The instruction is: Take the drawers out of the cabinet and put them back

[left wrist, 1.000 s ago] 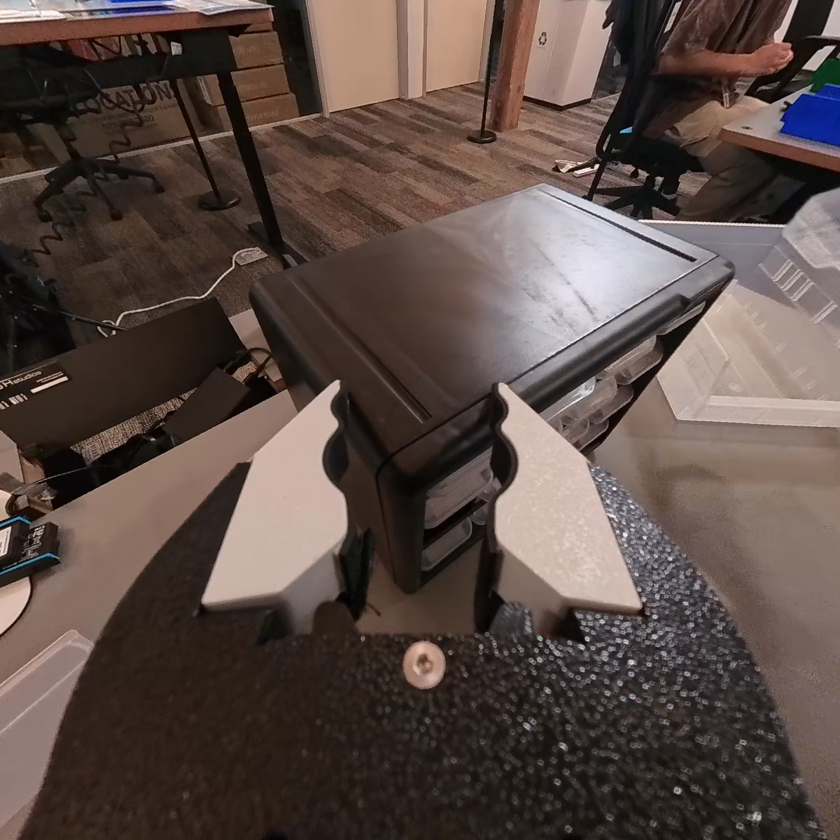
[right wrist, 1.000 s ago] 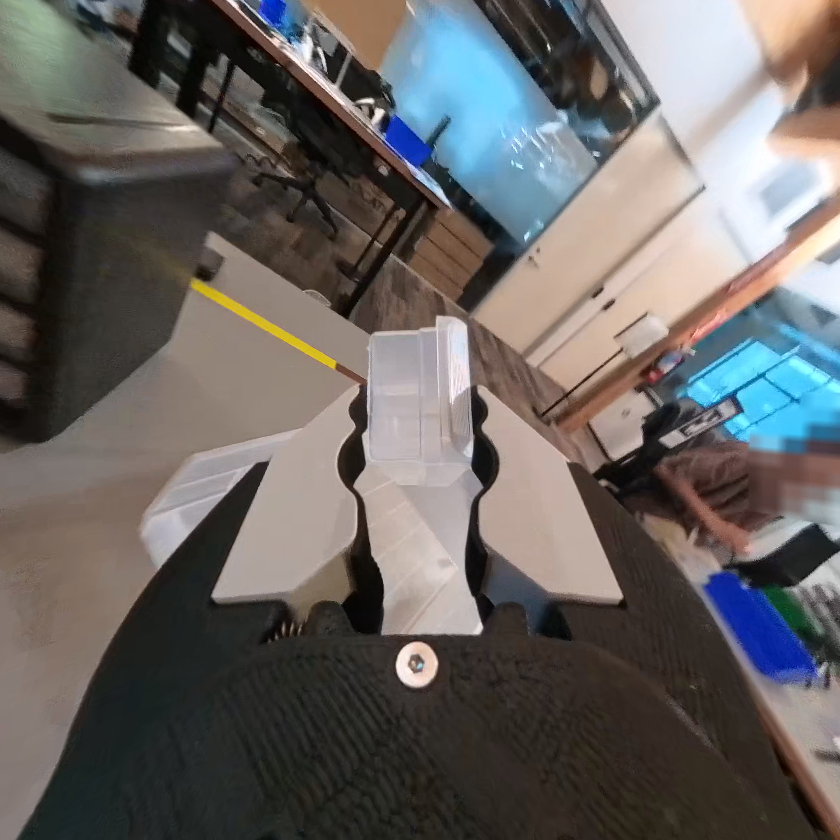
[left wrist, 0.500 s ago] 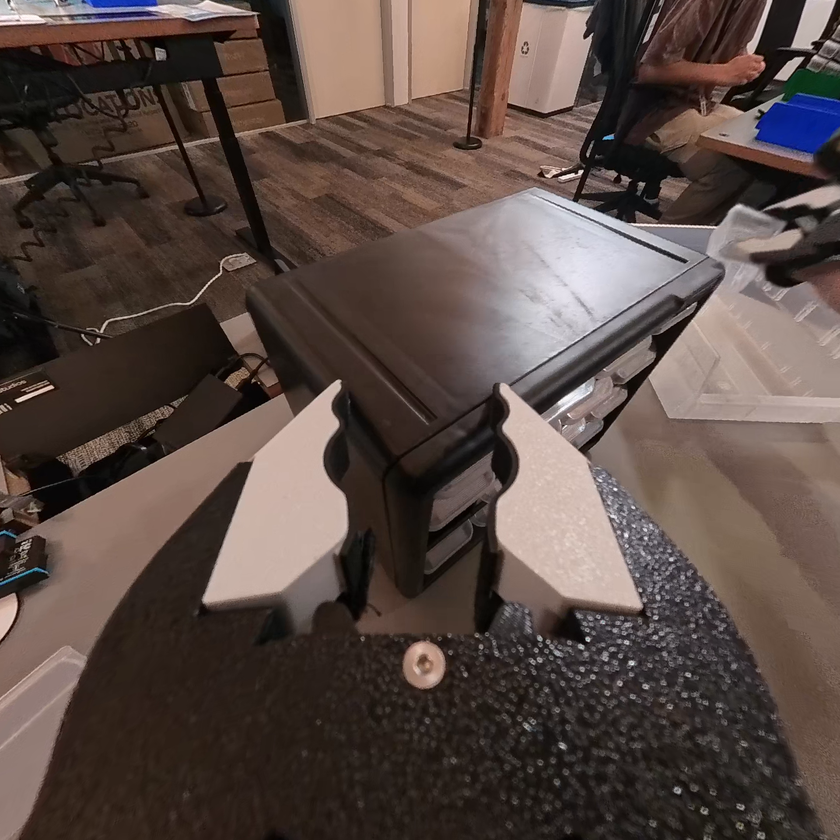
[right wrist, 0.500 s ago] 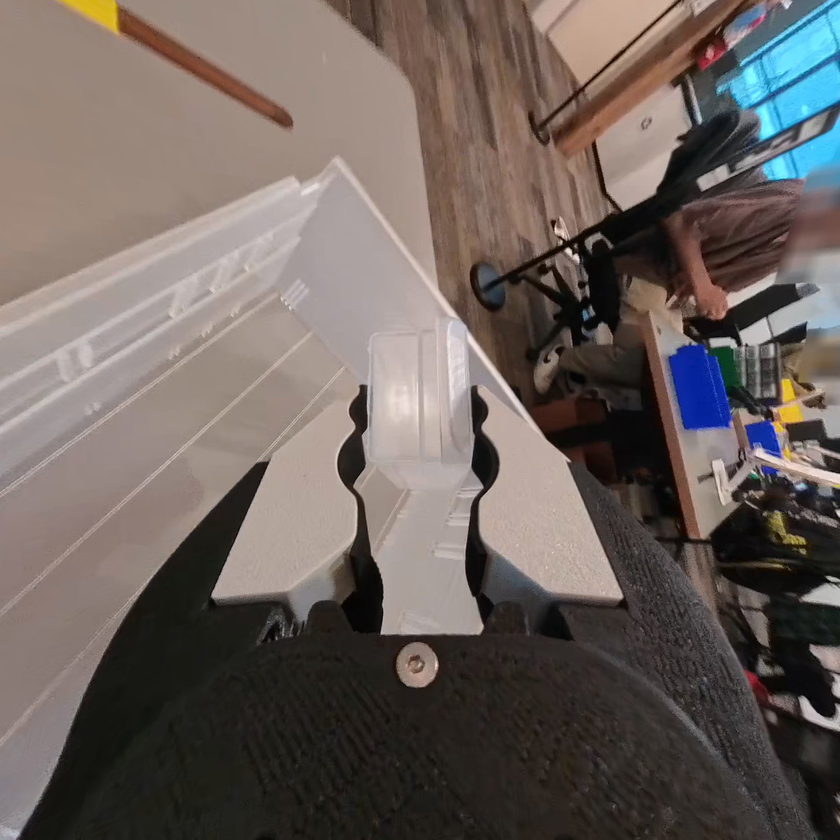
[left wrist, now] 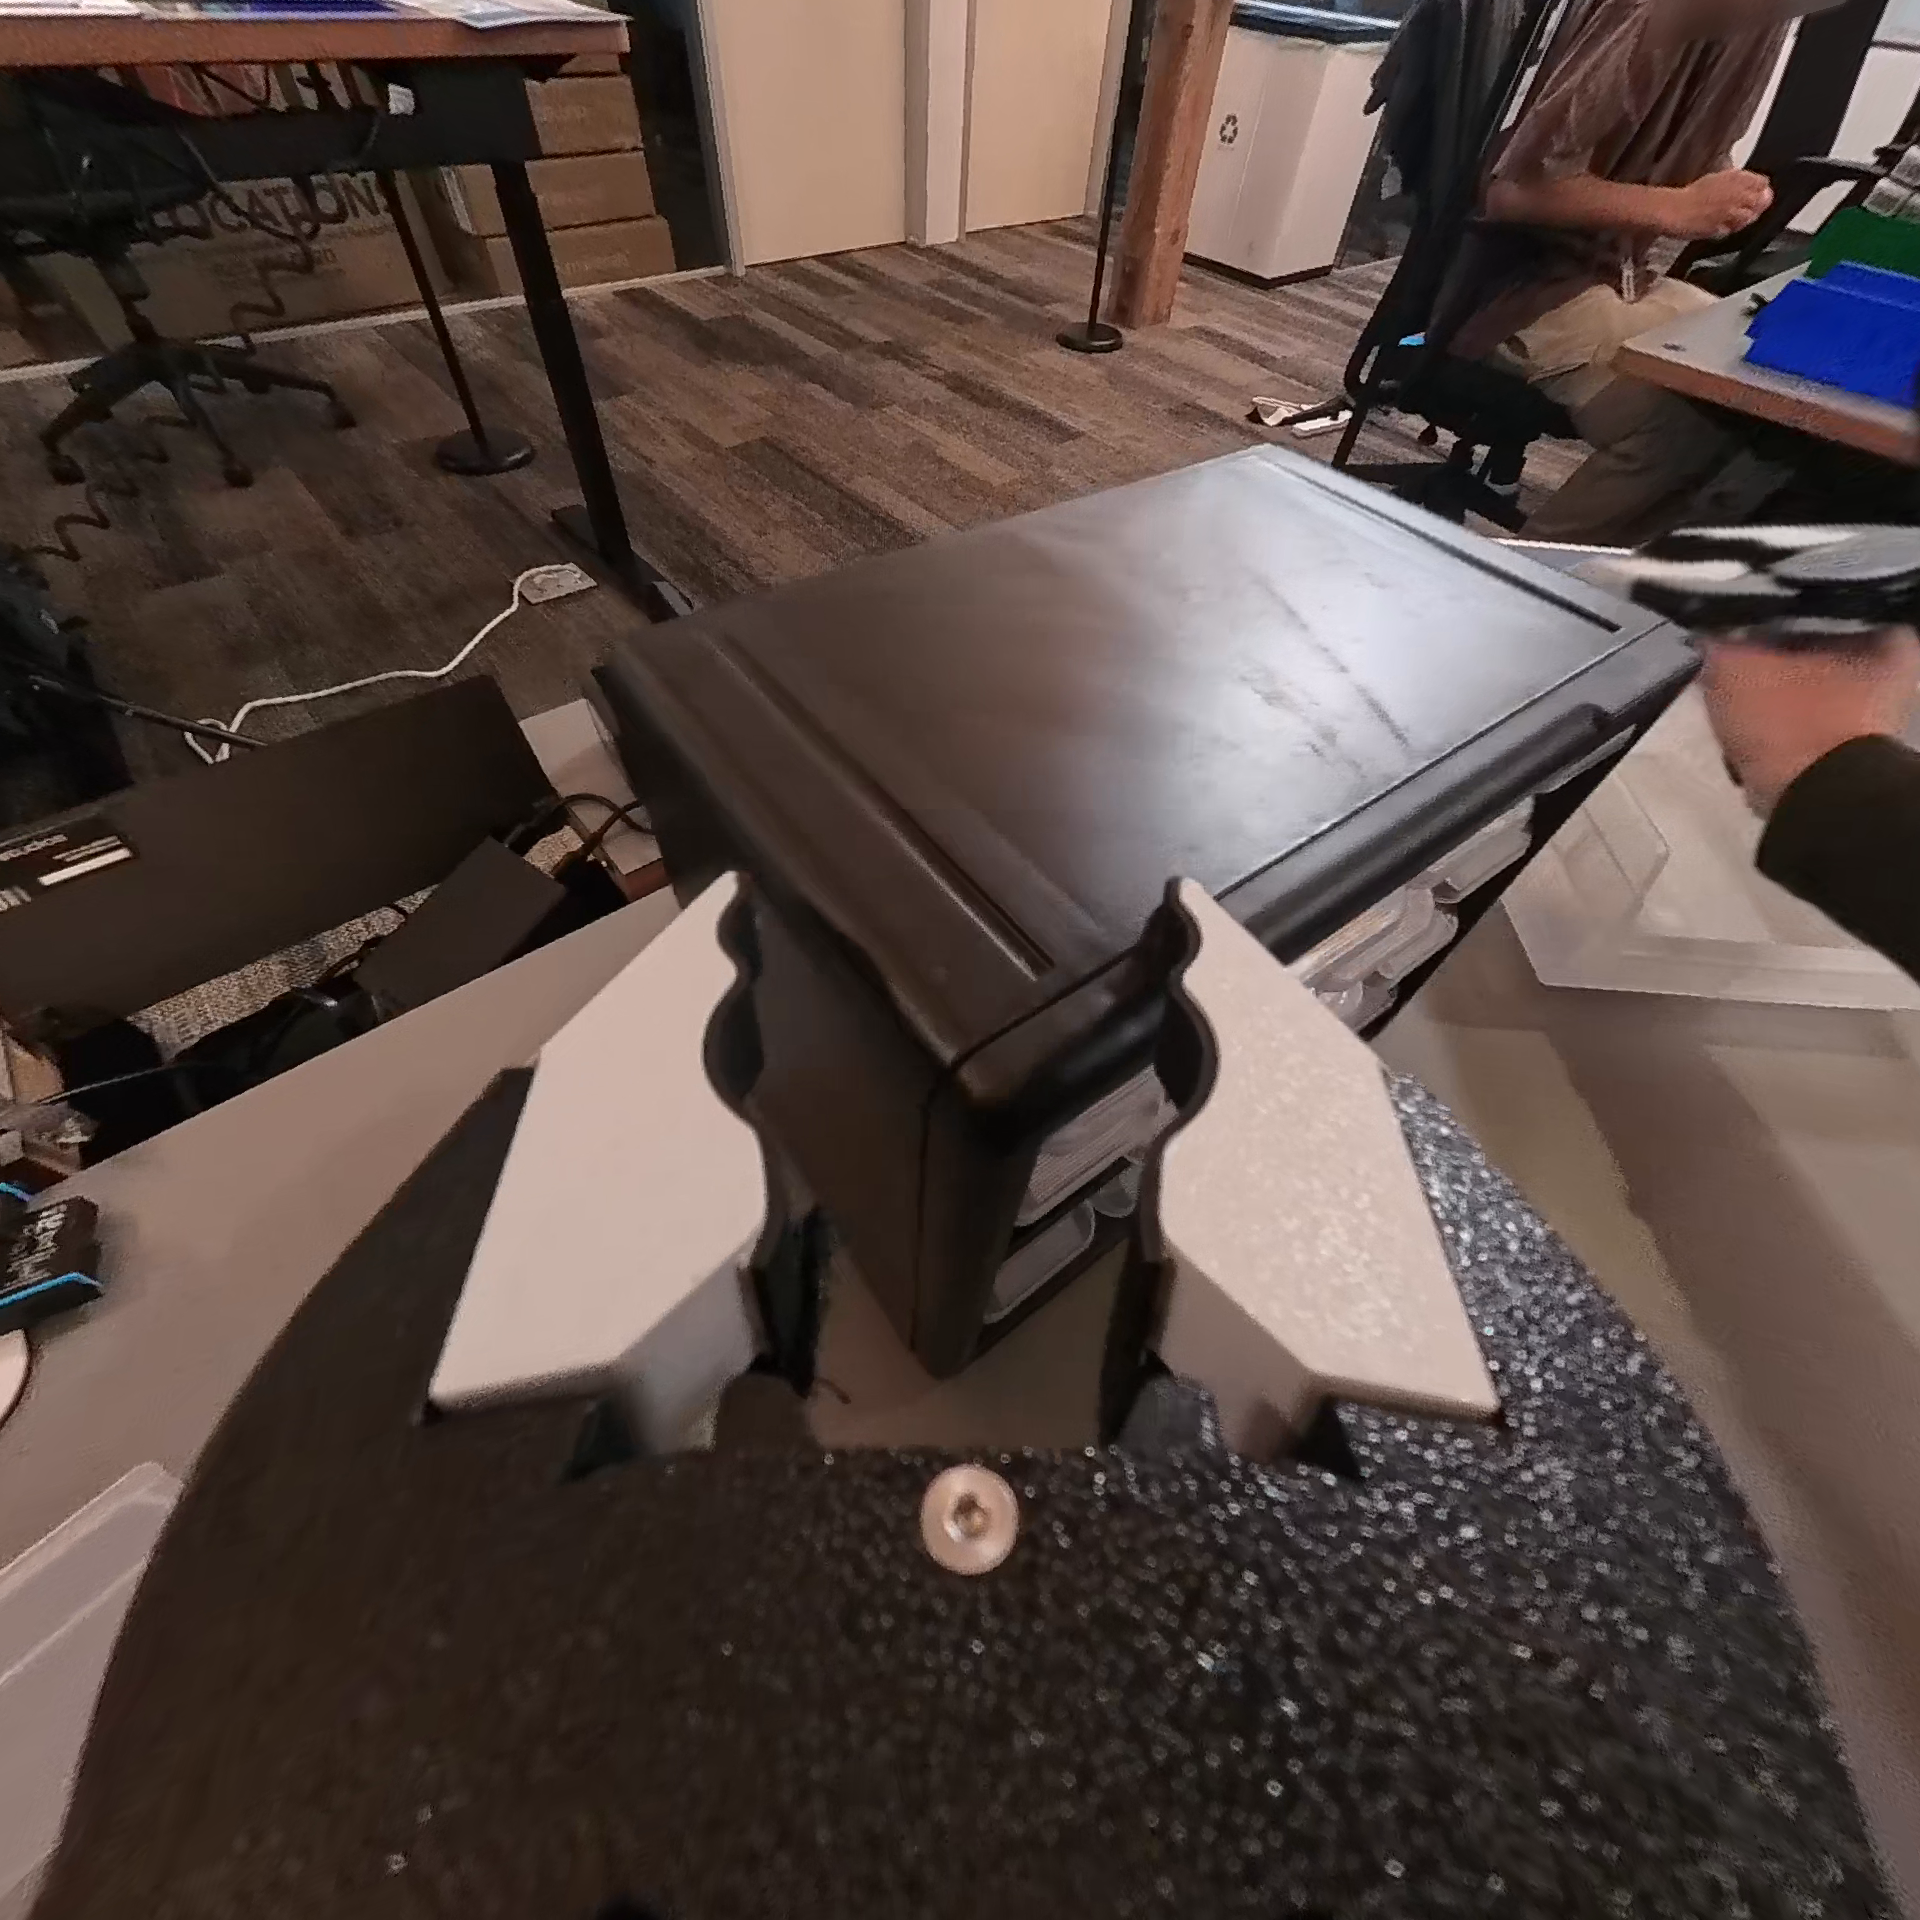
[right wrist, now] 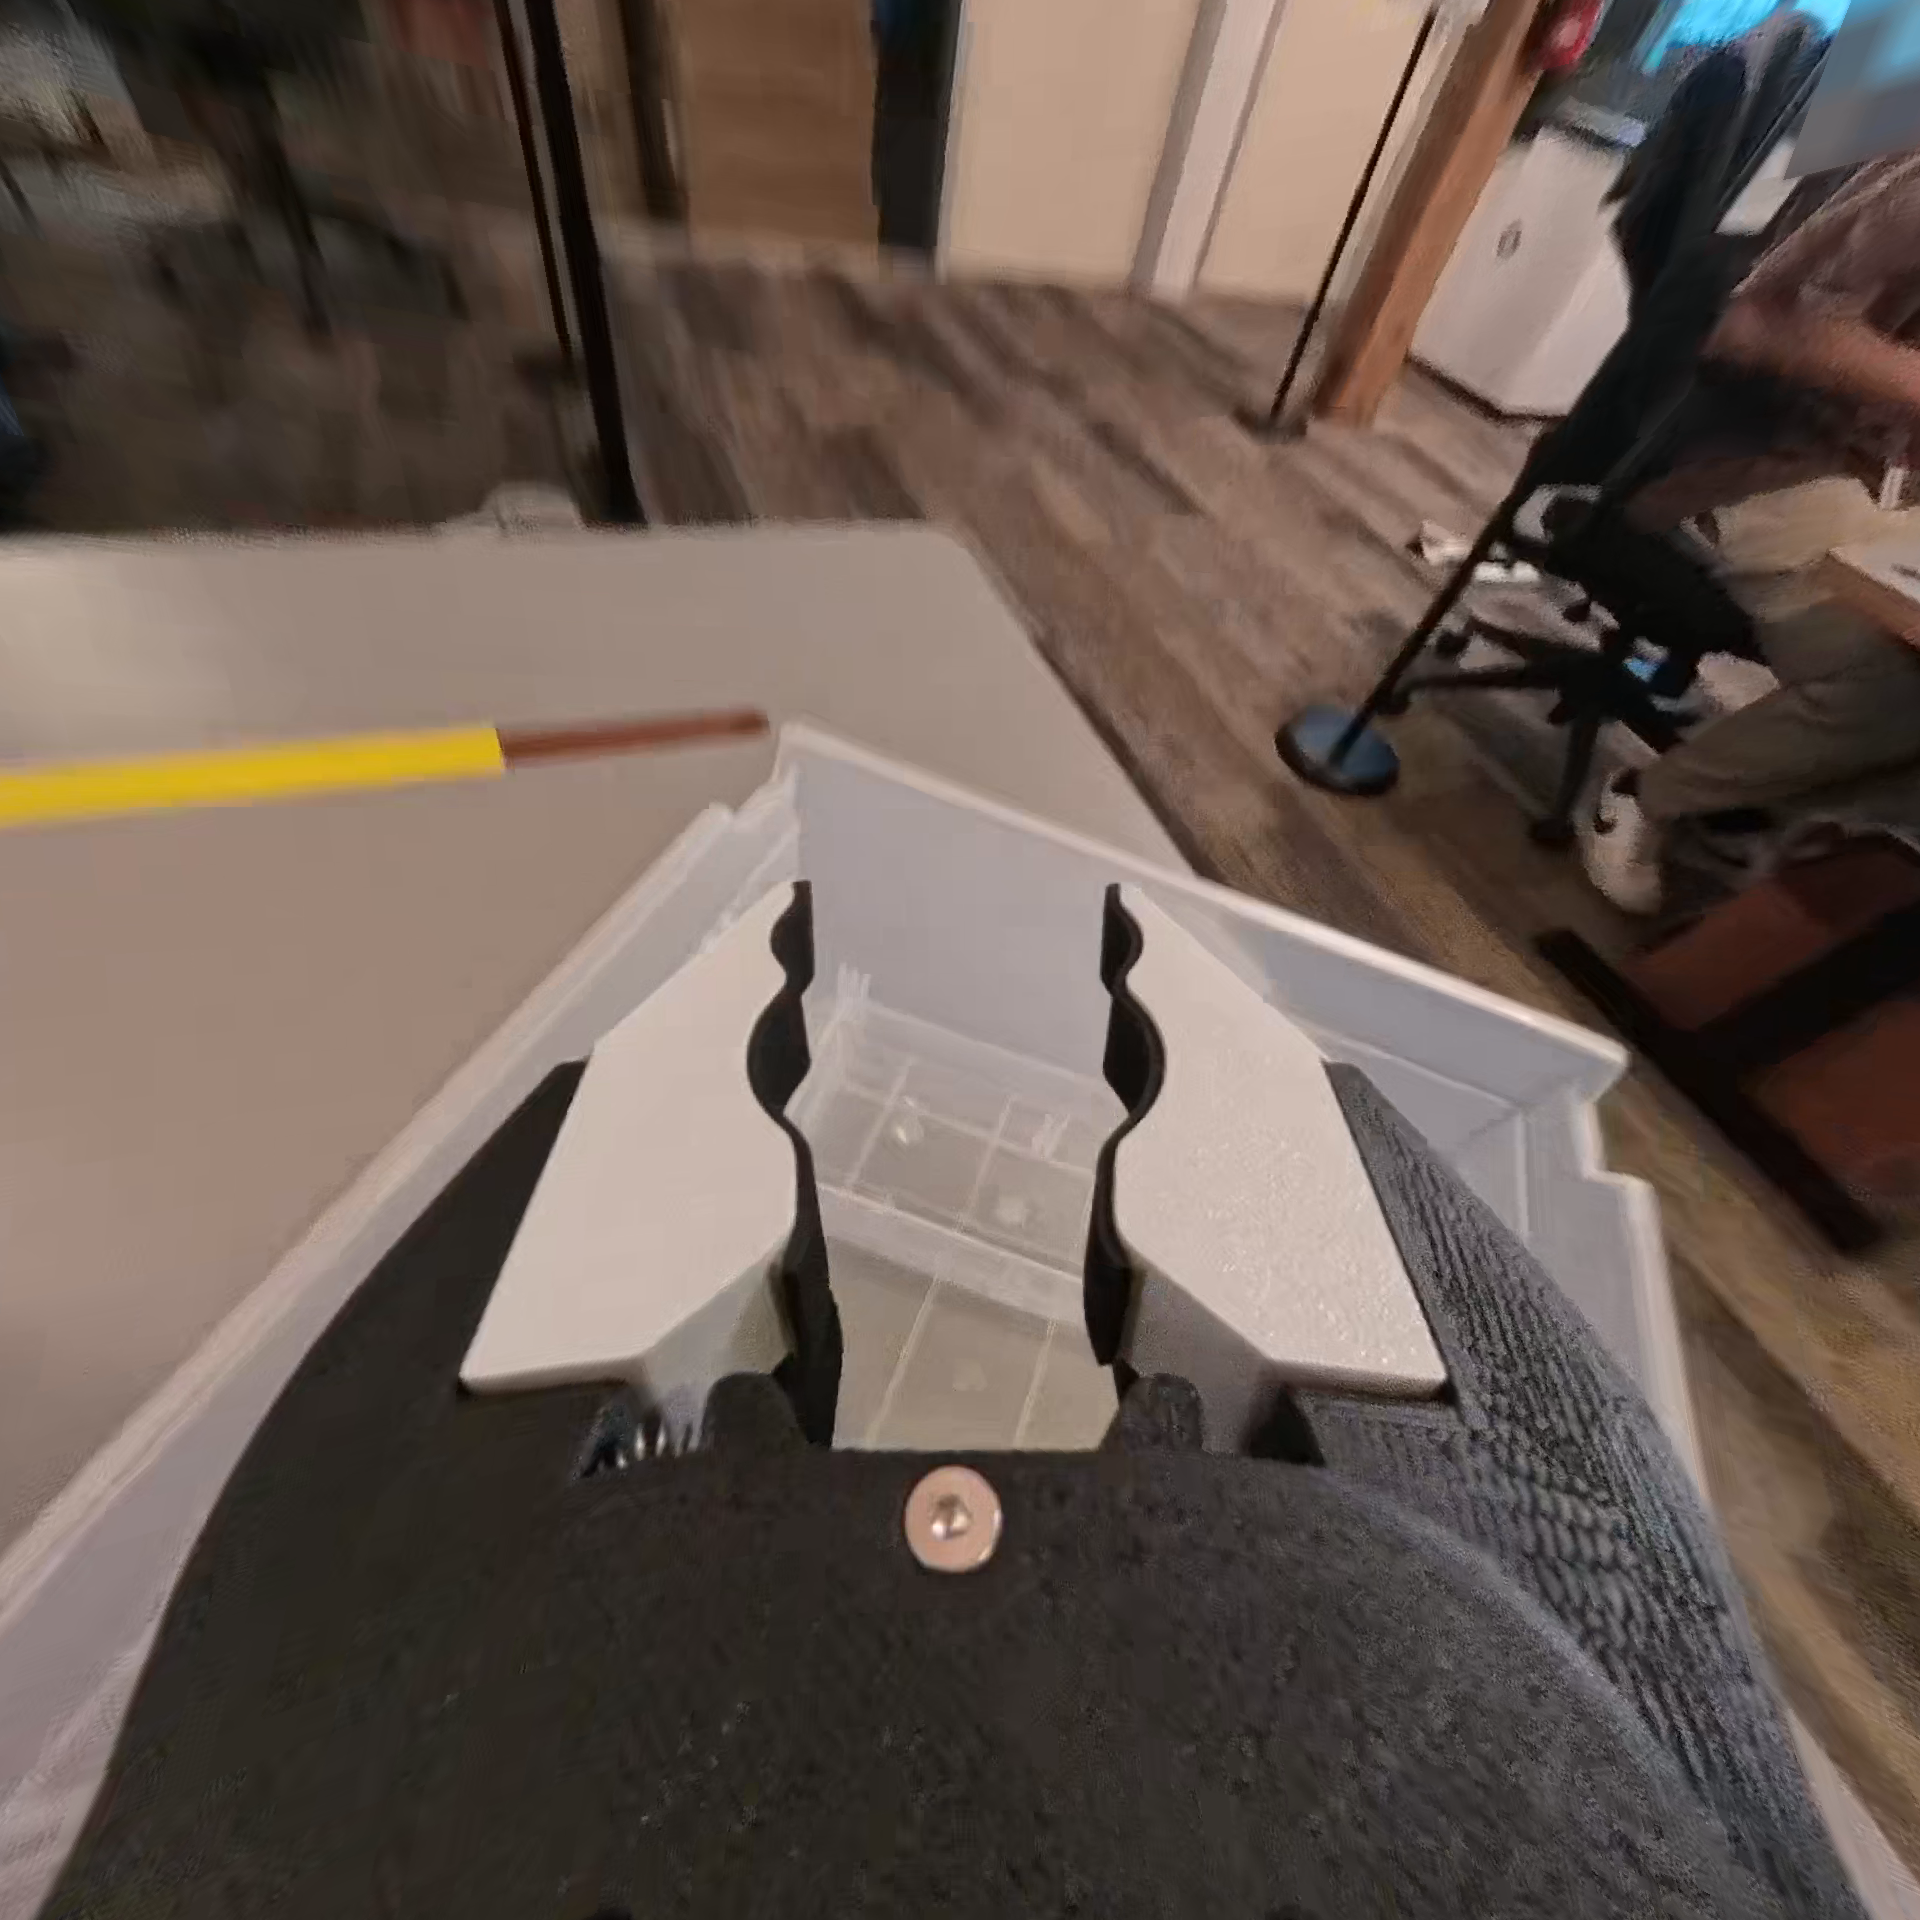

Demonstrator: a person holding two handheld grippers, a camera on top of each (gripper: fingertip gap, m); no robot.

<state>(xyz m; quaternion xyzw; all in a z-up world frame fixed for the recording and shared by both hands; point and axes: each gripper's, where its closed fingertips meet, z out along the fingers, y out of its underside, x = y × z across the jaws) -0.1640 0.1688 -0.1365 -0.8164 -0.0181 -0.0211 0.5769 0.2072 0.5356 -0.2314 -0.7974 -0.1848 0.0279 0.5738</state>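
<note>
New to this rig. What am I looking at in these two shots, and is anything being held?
No robot here: a person carries a handheld two-finger tool in each hand, each with a camera looking along its fingers.

Left wrist view: the left tool is open, its fingers straddling a corner of the black cabinet on the grey table. Clear drawers sit in the cabinet's front. The right tool shows blurred at the far right.

Right wrist view: the right tool is open and empty, over a clear drawer lying in a white tray.
</note>
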